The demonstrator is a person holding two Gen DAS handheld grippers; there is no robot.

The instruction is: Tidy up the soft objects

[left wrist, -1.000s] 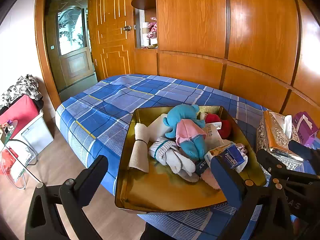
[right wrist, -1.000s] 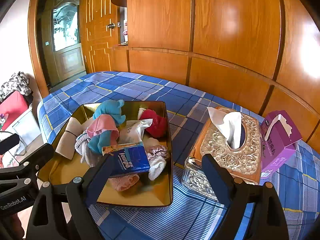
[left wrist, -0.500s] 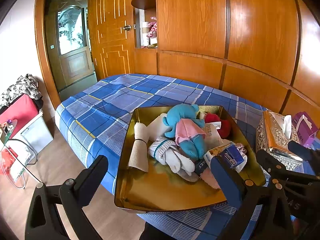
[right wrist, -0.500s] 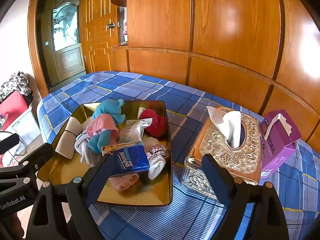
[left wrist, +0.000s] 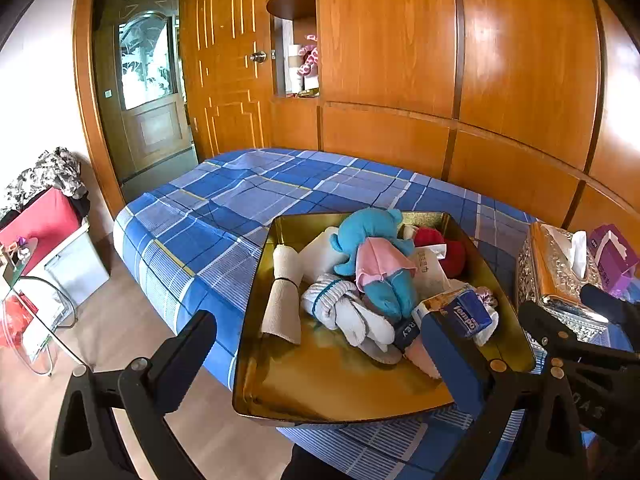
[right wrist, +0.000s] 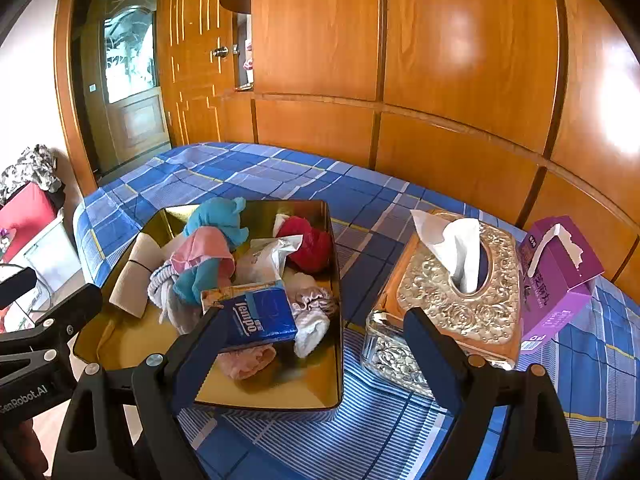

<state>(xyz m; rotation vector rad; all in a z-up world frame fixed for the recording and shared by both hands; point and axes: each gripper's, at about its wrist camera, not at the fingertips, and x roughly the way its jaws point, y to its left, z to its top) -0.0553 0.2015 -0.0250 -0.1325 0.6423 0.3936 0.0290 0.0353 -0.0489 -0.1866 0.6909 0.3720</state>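
Black left tool [left wrist: 320, 344] spread wide, empty; right tool [right wrist: 316, 344] likewise, above gold tray [right wrist: 336, 280].

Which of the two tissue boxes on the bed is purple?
The purple cardboard tissue box, torn open, farthest from the gold tray; the ornate gold metal tissue holder stands between them.

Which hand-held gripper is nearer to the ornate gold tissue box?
Right. The right hand-held gripper hovers open with one finger in front of the gold tissue box; the left hand-held gripper is open over the gold tray, beyond it.
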